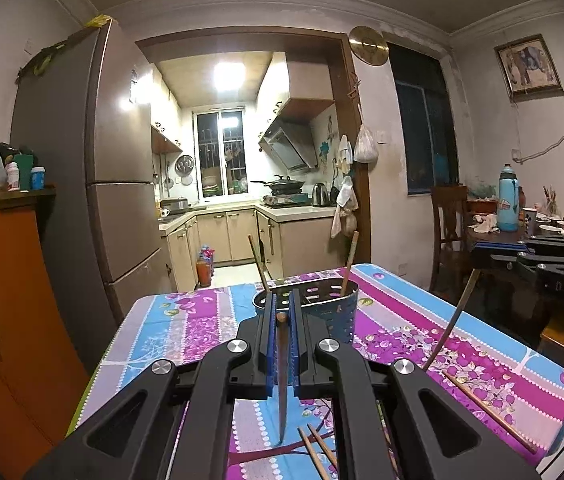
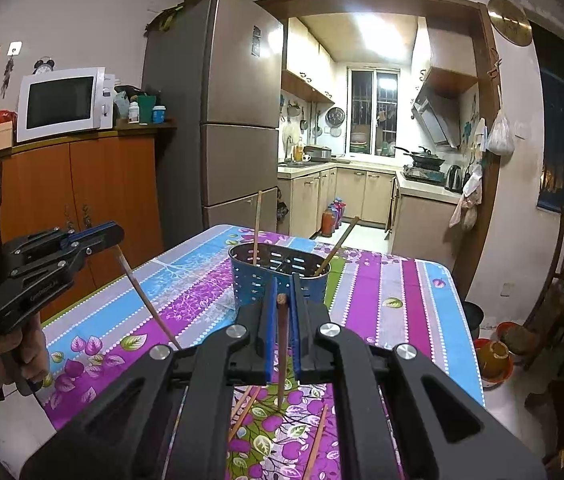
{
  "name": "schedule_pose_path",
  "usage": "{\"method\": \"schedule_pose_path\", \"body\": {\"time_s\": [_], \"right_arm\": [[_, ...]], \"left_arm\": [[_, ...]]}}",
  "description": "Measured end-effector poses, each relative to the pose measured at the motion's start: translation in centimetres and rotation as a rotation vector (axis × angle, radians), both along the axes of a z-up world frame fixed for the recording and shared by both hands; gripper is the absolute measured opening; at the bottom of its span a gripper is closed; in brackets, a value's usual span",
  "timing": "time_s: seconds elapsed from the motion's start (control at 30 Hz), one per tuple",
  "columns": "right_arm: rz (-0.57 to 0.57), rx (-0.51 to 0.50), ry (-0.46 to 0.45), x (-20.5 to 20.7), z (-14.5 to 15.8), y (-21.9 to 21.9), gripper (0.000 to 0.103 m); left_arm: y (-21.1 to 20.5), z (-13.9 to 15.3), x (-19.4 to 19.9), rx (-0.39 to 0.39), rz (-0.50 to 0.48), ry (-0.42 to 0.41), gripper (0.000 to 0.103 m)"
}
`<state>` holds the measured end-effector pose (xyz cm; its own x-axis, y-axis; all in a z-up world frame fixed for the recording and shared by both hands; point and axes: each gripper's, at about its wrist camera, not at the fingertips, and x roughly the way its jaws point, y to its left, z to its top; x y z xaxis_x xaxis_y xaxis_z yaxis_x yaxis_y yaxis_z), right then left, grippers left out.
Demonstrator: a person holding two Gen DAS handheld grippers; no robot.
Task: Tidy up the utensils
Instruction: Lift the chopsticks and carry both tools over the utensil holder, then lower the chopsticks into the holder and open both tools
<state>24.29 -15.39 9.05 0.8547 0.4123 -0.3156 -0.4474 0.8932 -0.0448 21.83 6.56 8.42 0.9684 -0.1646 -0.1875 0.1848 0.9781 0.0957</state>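
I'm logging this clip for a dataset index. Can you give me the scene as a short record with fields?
setting: table with a purple and blue floral tablecloth, kitchen behind
container: blue perforated metal utensil holder, upright, two chopsticks leaning inside
left claw: shut on a brown wooden chopstick, tip hanging down
right claw: shut on a second brown wooden chopstick, tip hanging down
loose items: several wooden chopsticks lying flat on the cloth

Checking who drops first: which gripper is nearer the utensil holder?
Too close to call. The left gripper and right gripper each hold a chopstick just short of the utensil holder, on the camera side.
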Motion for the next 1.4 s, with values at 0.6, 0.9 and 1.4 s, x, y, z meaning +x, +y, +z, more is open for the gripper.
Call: {"method": "schedule_pose_path", "body": {"time_s": [0.6, 0.9, 1.4], "right_arm": [[0.016, 0.023, -0.006, 2.7, 5.2, 0.2, 0.005], [0.029, 0.04, -0.046, 5.3, 11.6, 0.6, 0.005], [0.017, 0.07, -0.042, 12.8, 14.6, 1.8, 0.005]], "left_arm": [[-0.1, 6.6, 2.7, -0.035, -0.027, 0.0, 0.007], [-0.9, 12.0, 5.1, -0.071, -0.039, -0.058, 0.007], [-2.5, 15.7, 12.8, -0.08, -0.036, -0.074, 0.007]]}}
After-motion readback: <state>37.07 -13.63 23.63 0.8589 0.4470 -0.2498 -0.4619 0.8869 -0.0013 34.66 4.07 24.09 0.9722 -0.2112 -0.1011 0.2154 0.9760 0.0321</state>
